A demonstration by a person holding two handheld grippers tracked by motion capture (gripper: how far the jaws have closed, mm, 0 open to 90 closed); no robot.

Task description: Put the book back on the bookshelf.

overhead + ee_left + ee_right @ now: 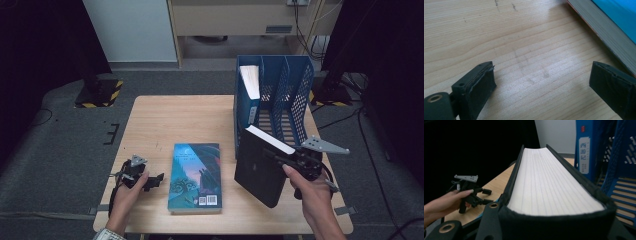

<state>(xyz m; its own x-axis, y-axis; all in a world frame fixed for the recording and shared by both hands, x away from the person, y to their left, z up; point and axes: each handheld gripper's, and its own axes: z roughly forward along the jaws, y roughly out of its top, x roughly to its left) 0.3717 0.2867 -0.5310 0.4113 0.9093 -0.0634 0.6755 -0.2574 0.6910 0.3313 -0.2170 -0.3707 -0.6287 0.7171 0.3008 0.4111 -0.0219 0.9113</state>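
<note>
A thick black-covered book [257, 170] stands tilted off the table at the right, page edge up, with my right gripper [271, 154] shut on its upper corner. In the right gripper view its white pages [549, 182] run away between the jaws toward the blue file rack [295, 95]. Another book with a blue illustrated cover [196, 175] lies flat at the table's front centre. My left gripper [157, 181] rests on the table just left of it, open, with bare wood between its jaws [541, 82]; the flat book's page edge [609, 27] shows beyond the right jaw.
The rack stands at the back right of the wooden table [165, 120]. Its leftmost slot holds an upright blue book [250, 85]; the other slots look vacant. Black stands and cables lie on the floor around the table.
</note>
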